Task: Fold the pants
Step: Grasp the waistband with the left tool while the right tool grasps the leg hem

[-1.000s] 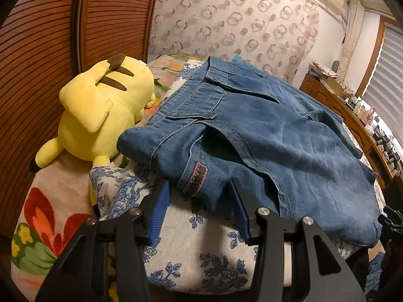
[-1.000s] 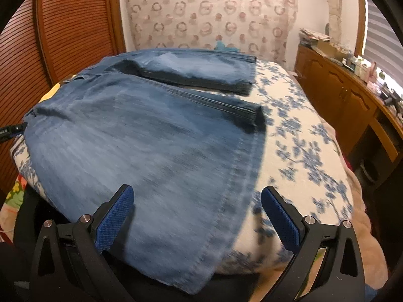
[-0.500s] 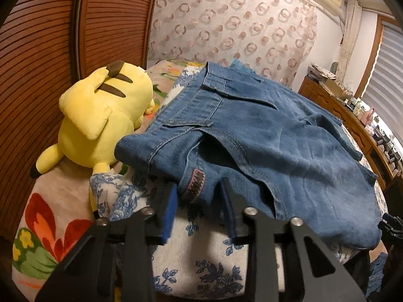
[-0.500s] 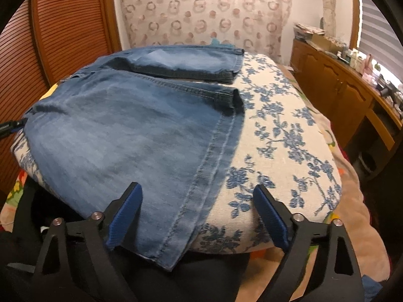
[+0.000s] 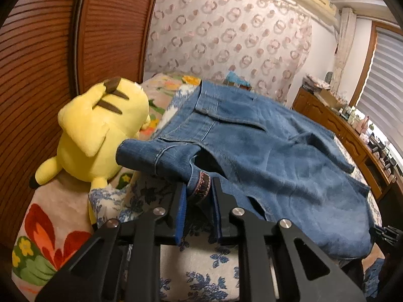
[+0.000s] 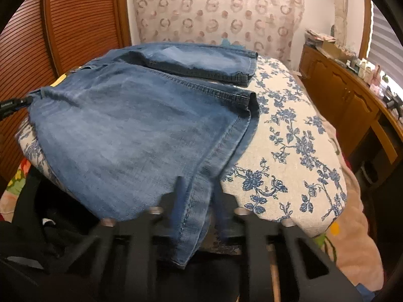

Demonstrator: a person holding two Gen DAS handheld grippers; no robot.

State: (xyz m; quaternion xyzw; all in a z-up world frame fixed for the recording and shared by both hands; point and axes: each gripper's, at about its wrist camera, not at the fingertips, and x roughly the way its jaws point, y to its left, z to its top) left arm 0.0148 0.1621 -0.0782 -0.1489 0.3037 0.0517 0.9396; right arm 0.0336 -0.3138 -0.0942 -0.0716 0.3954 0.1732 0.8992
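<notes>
Jeans (image 5: 264,151) lie spread on the floral-covered bed (image 6: 289,156), waist end toward my left side, leg hems (image 6: 248,78) toward the far right. Near edge hangs over the mattress, which is why I come in low from the front w/ both tools.

My left gripper (image 5: 199,196) is clamped on the waistband corner, right at the brown label (image 5: 203,185); the blue pads (image 5: 180,214) press the denim from both sides. I take it there because the band is thick and stitched, so I judge it won't slip when lifted. My right gripper (image 6: 195,201) is closed on the near side seam of the leg, cloth bunched between the blurred fingers. The two grips sit on the same near edge, well apart, so I reckon the next move is to carry that edge up and over toward the far side, folding lengthwise. Risk as I see it: the loose drape below the right grip may drag.

Left view only: the yellow plush toy (image 5: 100,130) beside the waistband, close to the lifted corner but not touching afaict, plus the open dark gap at the fly. Right view only: the two legs lying side by side, far one w/ a pale worn patch, and how much bare bedcover is left to the right. The wooden dresser (image 6: 347,95) stands off at the right in both.
</notes>
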